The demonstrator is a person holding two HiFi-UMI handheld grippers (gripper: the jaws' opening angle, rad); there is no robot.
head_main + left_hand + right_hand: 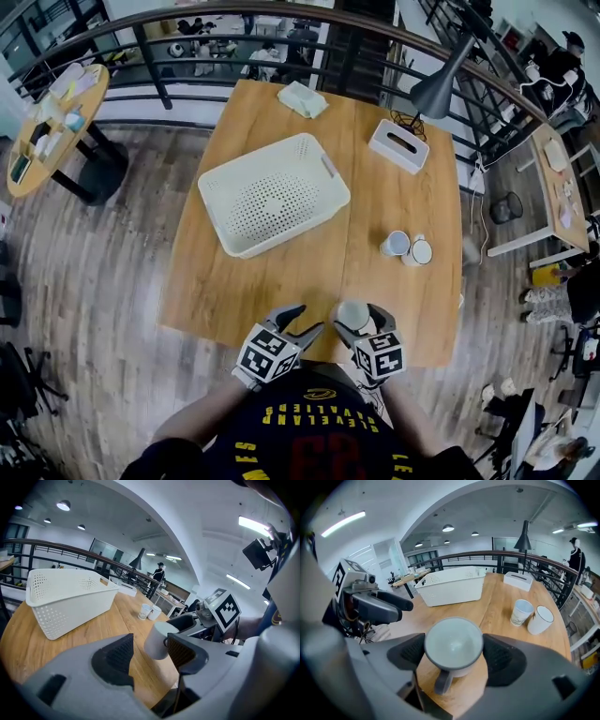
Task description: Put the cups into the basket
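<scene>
Currently clamped in the right gripper (455, 653): a pale grey mug (453, 644), mouth up, handle toward the camera, with a dark ribbed pad (499, 656) pressed to each side of its wall. Held clear of the wooden table (272, 291), over the near edge and a little right of its middle. Just beside it on the left, the left gripper (150, 654), with jaws standing apart and nothing between them. From that gripper's own view, the mug just past its right jaw; contact there impossible to judge. Both grippers close in front of the person's dark shirt (309, 436), above that same near edge.

On the left half of the table, toward the far edge, a white perforated basket (251, 157), set askew to the table's edges, with a slot handle in its right wall. Not yet in it: two more cups near the right edge, about midway along it, upright and side by side. A pale printed cup (395, 244) on the left, a white cup (419, 251) on the right, touching or nearly so. Well apart from the basket, both of them.

Toward the far right corner, a white tissue box (398, 145). At the far edge, near its middle, a folded pale cloth (302, 98). Above the far right corner, a dark lamp shade (441, 89) on a slanted arm.
</scene>
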